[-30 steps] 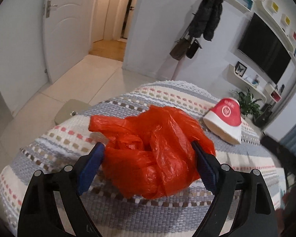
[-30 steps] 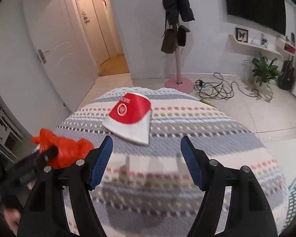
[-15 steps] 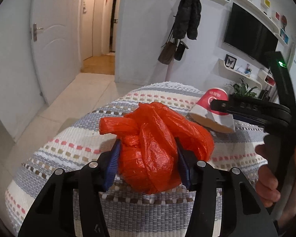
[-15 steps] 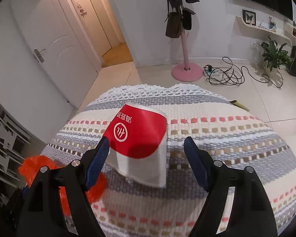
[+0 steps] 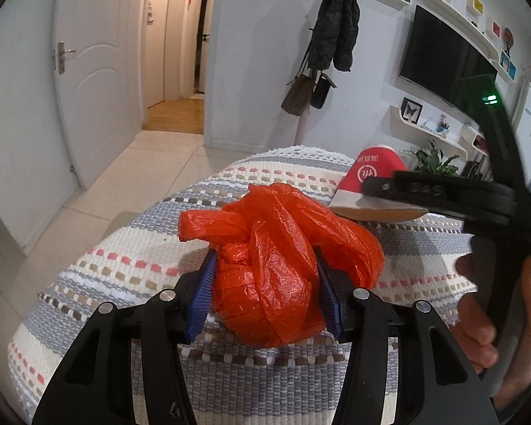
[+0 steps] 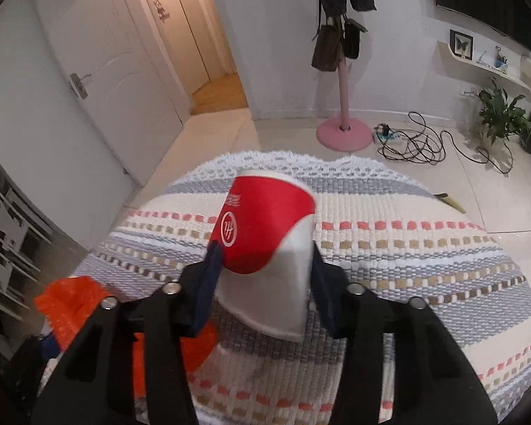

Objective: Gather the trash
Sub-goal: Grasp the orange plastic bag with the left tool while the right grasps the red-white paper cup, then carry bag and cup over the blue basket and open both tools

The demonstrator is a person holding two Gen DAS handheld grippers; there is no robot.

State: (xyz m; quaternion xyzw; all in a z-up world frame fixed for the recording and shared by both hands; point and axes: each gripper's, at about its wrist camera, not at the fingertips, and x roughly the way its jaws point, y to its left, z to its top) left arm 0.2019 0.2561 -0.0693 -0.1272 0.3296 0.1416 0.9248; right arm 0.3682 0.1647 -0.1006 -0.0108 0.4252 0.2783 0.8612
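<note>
Since one second ago my right gripper (image 6: 263,276) comes onto the paper cup (image 6: 265,244) at 12 o'clock and pinches it; my left gripper (image 5: 265,283) squeezes the orange bag (image 5: 276,265) on the tablecloth (image 5: 124,272).

Paper cup (image 6: 265,223) — circular logo, perhaps "H"

Two fisheye views, each looking forward along its own gripper's fingers, close above a striped tablecloth (image 5: 141,258). Both face the coat stand (image 6: 343,106) wall and share the tablecloth.
</note>
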